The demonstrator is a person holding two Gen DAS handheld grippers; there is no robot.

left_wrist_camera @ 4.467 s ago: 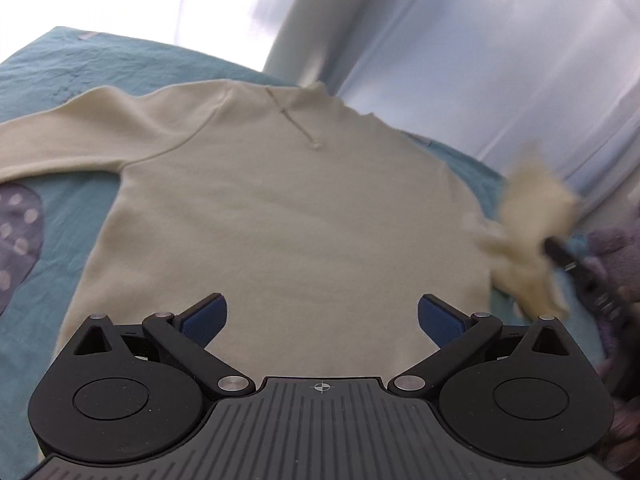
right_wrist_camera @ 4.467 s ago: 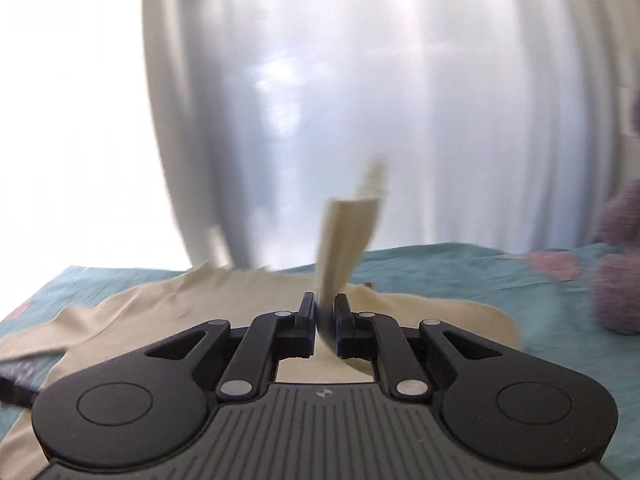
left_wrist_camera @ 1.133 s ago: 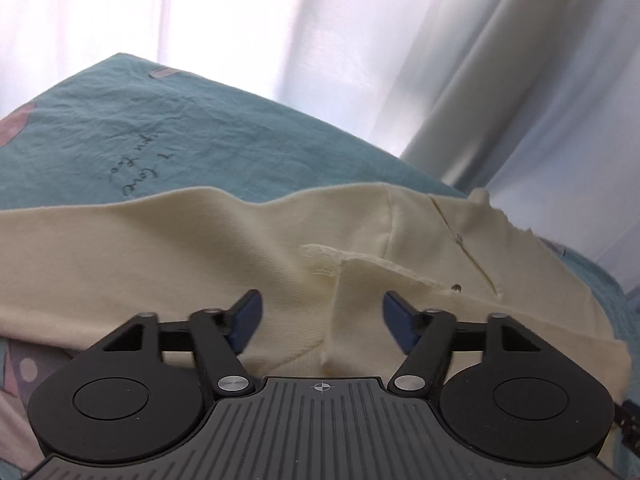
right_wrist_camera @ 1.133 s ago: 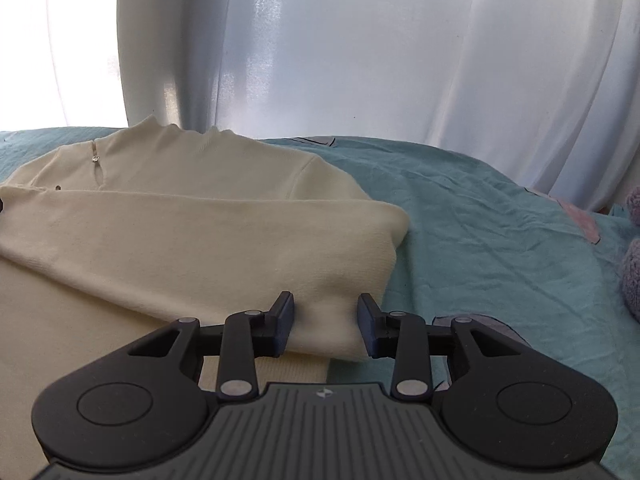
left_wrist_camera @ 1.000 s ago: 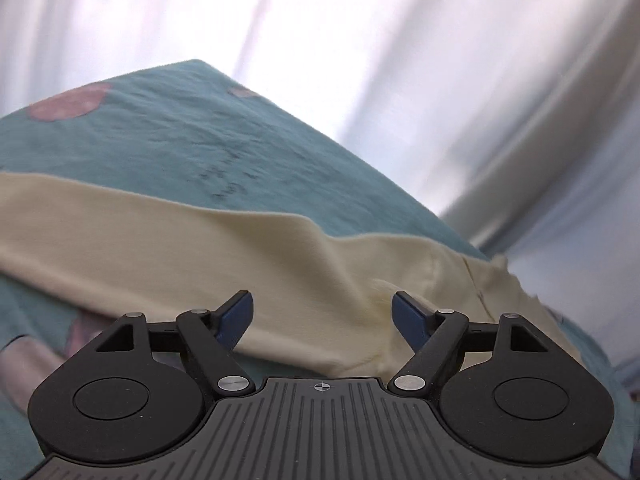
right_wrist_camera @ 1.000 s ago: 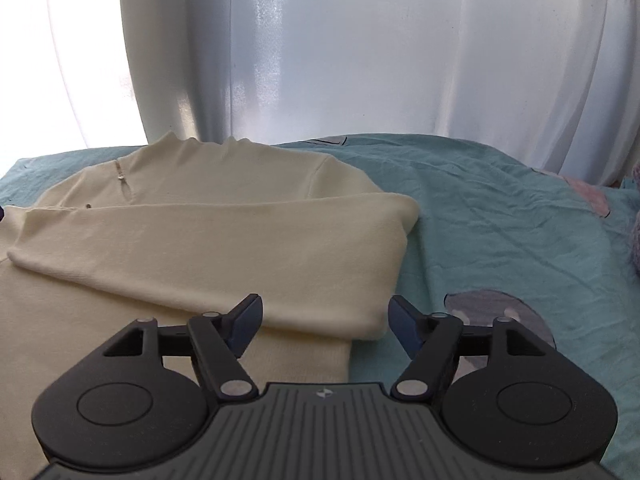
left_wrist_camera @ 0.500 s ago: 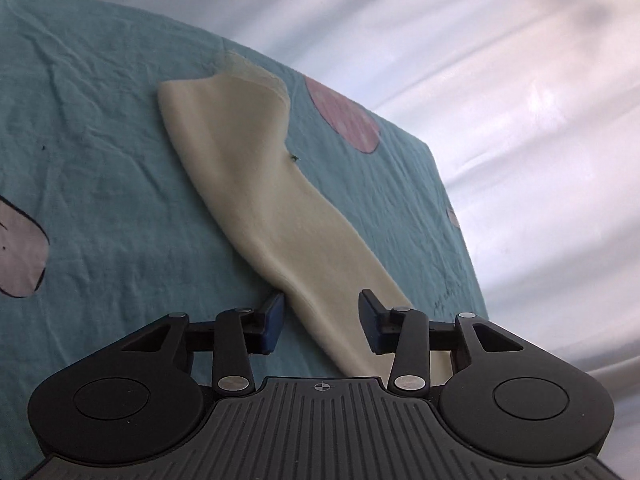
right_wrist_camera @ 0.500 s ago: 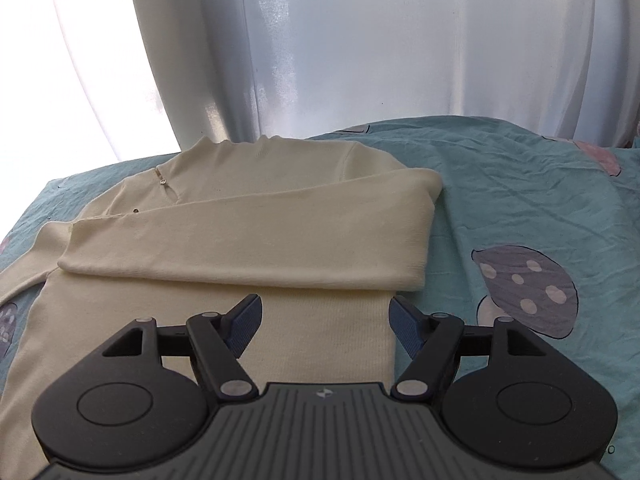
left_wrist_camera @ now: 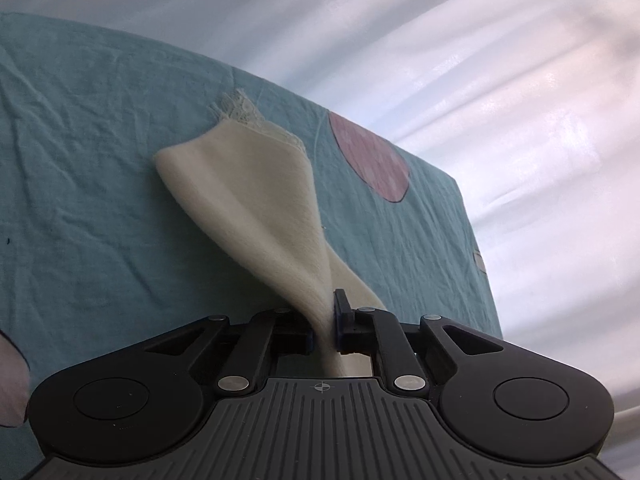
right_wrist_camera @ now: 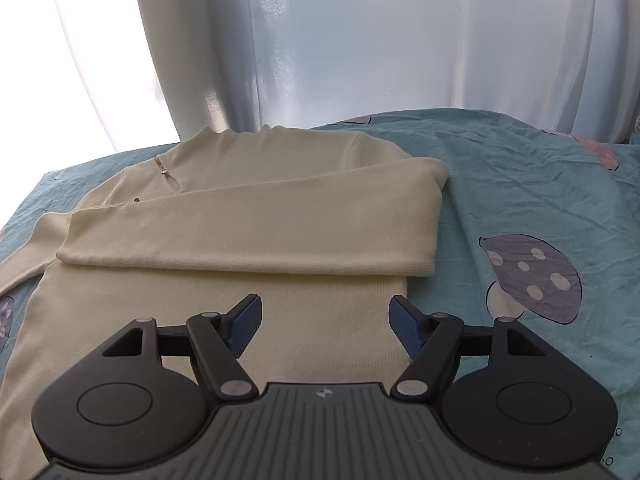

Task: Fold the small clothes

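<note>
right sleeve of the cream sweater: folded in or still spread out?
Folded in. In the right wrist view the right sleeve lies flat across the sweater chest, cuff end toward the far side; the right gripper hovers open, off it.

No text, label, brand, number or sign can be read on anything in either view; only a few tiny, illegible dark marks show at the far right edge.

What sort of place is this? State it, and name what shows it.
Probably a bedroom: a teal sheet printed with mushrooms covers what looks like a bed, with white curtains right behind it. A cream sweater lies on the sheet, one sleeve folded across.
</note>
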